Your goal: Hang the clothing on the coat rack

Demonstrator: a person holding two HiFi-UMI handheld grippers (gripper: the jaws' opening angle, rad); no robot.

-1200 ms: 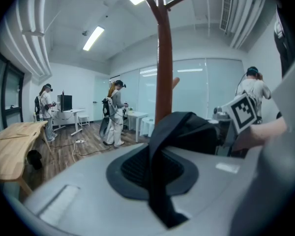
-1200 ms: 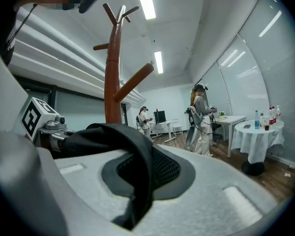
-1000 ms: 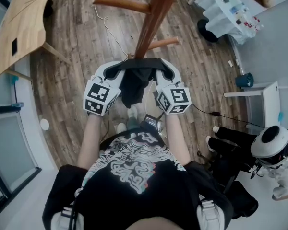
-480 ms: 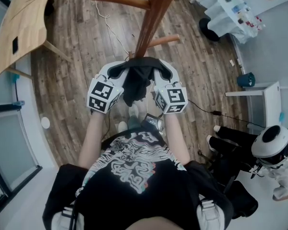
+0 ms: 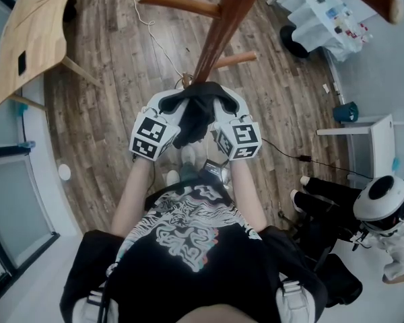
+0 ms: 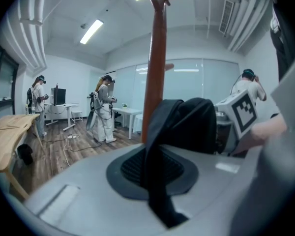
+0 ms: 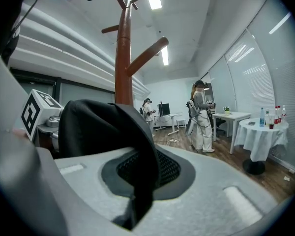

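Wood-plank floor, open room. Pale wooden tabletop at the upper left of the head view; a round cloth-covered table with bottles stands off to the right. Several people stand in the background of both gripper views.

Directly ahead of the person: the coat rack, a brown upright pole with angled pegs.

Black clothing hangs bunched between the two tools in front of the person's chest. It is low by the pole and beneath the pegs, not yet on any peg. Whether it touches the pole, I cannot tell.

The left tool has its jaws narrow, clamped on a fold of the clothing. In the left gripper view a dark strip of fabric runs across the pad and down between the jaws.

The right tool is likewise pinched on the clothing, with fabric draped over its pad and caught between the jaws.

Both marker cubes face up.
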